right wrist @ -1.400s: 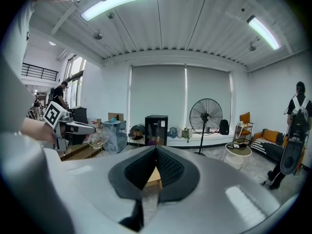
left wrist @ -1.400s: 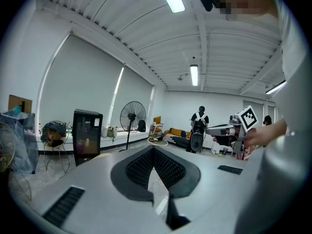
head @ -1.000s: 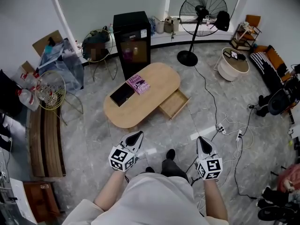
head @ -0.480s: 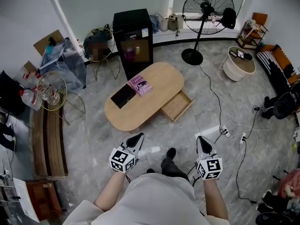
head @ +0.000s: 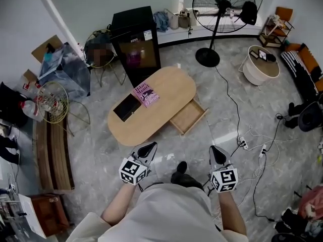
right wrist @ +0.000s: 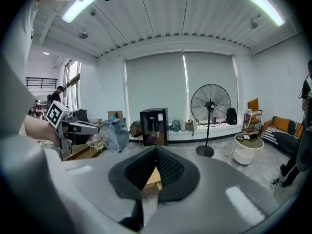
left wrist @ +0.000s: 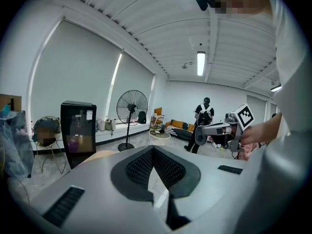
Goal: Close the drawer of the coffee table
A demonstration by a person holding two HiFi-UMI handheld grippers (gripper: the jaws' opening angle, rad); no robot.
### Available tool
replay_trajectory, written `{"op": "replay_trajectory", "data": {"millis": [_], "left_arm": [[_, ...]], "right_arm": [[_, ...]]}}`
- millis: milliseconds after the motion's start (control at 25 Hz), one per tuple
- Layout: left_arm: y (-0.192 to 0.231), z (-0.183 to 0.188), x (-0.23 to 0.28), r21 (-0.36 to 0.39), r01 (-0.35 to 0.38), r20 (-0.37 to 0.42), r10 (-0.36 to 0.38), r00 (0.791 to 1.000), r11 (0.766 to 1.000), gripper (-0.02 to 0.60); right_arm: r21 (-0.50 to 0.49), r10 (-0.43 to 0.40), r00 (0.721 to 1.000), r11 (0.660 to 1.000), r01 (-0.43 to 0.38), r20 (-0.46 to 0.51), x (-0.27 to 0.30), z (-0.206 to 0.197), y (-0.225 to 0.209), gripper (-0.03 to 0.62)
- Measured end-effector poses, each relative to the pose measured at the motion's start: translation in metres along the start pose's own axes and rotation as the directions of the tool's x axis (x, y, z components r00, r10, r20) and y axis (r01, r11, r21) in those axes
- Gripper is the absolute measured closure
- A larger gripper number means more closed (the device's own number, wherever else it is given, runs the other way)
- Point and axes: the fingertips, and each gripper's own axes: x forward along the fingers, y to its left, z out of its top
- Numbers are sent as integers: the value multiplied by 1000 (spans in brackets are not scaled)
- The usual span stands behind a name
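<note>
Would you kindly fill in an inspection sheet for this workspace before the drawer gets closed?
Surface: oval wooden coffee table, top mostly bare.
Job's things: drawer stands pulled out and looks empty.
Clutter: pink book and a flat black item lie on the tabletop.
Grippers: left gripper and right gripper are both shut, empty and short of the table.
Cables: a black cable runs over the floor past the drawer towards a power strip.
Surroundings: standing fan, black cabinet, round white table, wire chair.
</note>
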Motion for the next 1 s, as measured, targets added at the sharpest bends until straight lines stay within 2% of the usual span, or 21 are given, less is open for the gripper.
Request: {"op": "replay_trajectory", "data": {"millis": [360, 560, 800, 1000], "left_arm": [[2, 18, 80, 3, -14, -39, 14, 999, 1000, 574], [2, 16, 106, 6, -4, -81, 5, 997, 1000, 574], [11, 16, 131, 13, 20, -120, -18, 993, 1000, 574], [36, 20, 154, 31, 72, -143, -67, 987, 997, 574]], "right_arm": [[61, 13, 998, 998, -9, -62, 43, -12, -74, 583], [66, 92, 992, 994, -87, -82, 58, -19, -76, 583], [121, 91, 991, 990, -79, -97, 76, -28, -85, 583], [128, 88, 990, 989, -73, -112, 95, -28, -82, 585]]}}
